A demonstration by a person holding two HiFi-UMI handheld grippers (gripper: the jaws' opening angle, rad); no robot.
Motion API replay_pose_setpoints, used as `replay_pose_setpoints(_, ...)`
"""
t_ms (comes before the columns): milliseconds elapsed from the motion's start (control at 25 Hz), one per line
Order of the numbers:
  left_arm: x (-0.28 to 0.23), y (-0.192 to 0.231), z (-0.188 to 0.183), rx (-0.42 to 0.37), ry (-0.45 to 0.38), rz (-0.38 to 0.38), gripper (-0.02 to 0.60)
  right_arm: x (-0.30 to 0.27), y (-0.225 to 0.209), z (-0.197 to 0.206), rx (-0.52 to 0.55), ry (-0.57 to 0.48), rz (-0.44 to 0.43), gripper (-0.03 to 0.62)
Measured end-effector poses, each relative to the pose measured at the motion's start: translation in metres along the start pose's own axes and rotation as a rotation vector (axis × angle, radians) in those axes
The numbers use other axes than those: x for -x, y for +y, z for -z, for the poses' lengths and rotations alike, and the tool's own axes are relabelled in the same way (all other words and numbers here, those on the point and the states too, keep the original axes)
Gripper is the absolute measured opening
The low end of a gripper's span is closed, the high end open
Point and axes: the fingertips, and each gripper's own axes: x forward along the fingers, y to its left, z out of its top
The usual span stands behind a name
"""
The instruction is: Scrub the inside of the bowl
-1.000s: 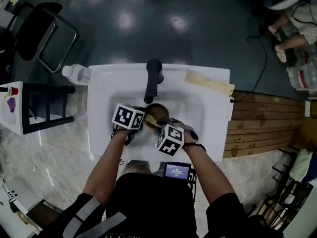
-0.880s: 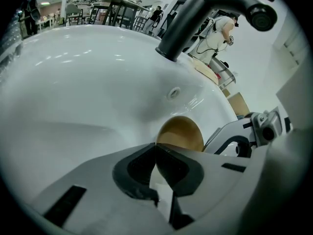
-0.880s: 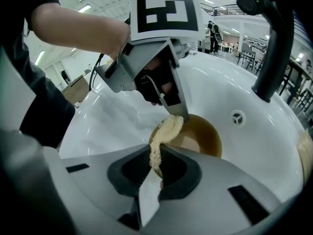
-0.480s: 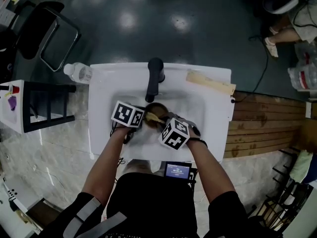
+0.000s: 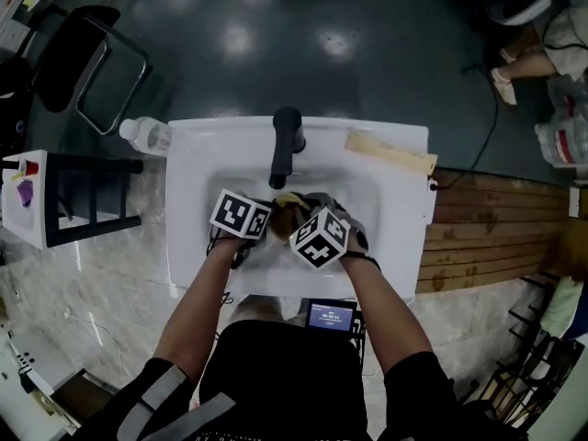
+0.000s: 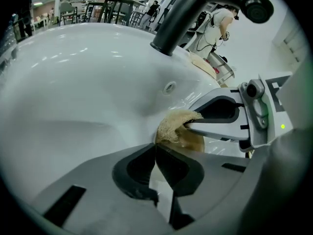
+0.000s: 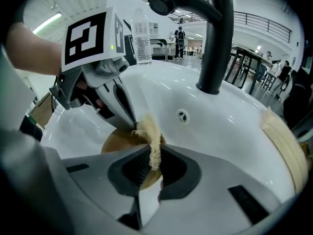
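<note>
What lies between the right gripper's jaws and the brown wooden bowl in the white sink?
A pale fibrous scrubbing pad, pinched in the right gripper, lies there over the brown wooden bowl; the right gripper view shows it.

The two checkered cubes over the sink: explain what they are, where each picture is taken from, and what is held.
Each cube is part of a hand-held two-jaw gripper; a person works one in each hand. The head view looks down from the person's head; the two gripper views ride on the grippers, looking along their jaws. Below is a white sink with a black faucet, and a water bottle and a beige strip at its edge. The left gripper is shut on the rim of a brown bowl in the basin. The right gripper is shut on a fibrous beige scrubber held against the bowl.
</note>
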Motion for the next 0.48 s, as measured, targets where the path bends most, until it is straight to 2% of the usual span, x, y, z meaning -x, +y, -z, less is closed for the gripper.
replay_pose_setpoints(200,0.000,0.000,-0.001,0.003,-0.001,-0.006,0.012,0.005,0.000,0.001,0.078,0.010,0.045,0.040)
replay_pose_setpoints(480,-0.001,0.000,-0.001,0.002,0.000,-0.010,0.012,0.019,0.007,0.007,0.193,0.005,0.034,0.040)
